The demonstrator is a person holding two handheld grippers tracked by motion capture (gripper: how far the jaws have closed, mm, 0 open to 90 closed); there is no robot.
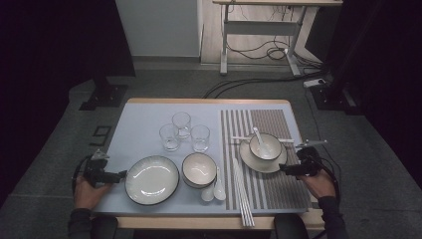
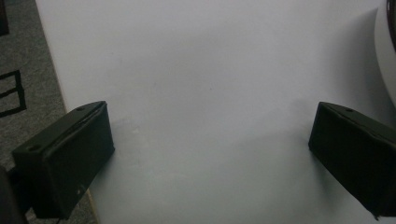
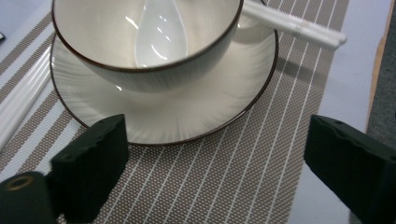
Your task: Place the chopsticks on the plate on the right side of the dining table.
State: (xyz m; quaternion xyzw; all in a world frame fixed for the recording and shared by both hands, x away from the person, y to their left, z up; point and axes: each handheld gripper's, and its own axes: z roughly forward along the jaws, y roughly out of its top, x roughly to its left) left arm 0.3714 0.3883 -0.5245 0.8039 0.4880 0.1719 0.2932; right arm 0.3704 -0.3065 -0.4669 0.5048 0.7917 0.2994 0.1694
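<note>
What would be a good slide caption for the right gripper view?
Open right gripper facing a plate that carries a bowl with a white spoon, on a striped placemat.

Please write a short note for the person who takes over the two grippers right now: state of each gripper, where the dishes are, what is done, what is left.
Left gripper: jaws open, holding nothing, at the left rim of the large plate.
Right gripper: jaws open, holding nothing, at the right rim of the small plate on the striped placemat.
Done, as it looks: one setting on the placemat, with a bowl on the small plate, a spoon inside, chopsticks behind.
Probably left: the large plate, stacked bowls, two spoons, long chopsticks and three glasses.
</note>
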